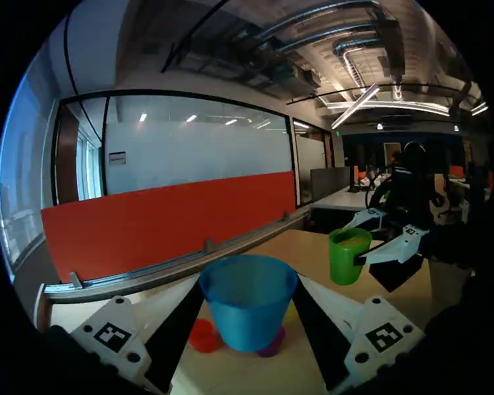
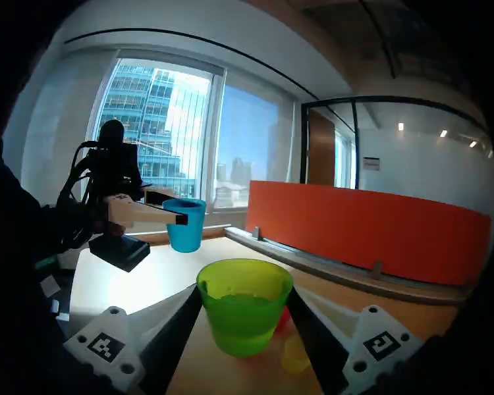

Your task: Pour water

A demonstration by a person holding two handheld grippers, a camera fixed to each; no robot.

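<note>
At lower centre, a blue cup (image 1: pixel 247 319) is gripped by the left tool (image 1: pixel 249 284); a green cup (image 2: pixel 244 319) is gripped by the right tool (image 2: pixel 245 294).

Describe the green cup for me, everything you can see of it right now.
The green cup looks like translucent plastic, tapering toward its base, with a rolled rim. It is upright, clamped between the right gripper's two fingers, one pressing on each side. A darker green band suggests liquid filling roughly its lower half. It sits over the pale table; I cannot tell whether its base touches the surface.
</note>
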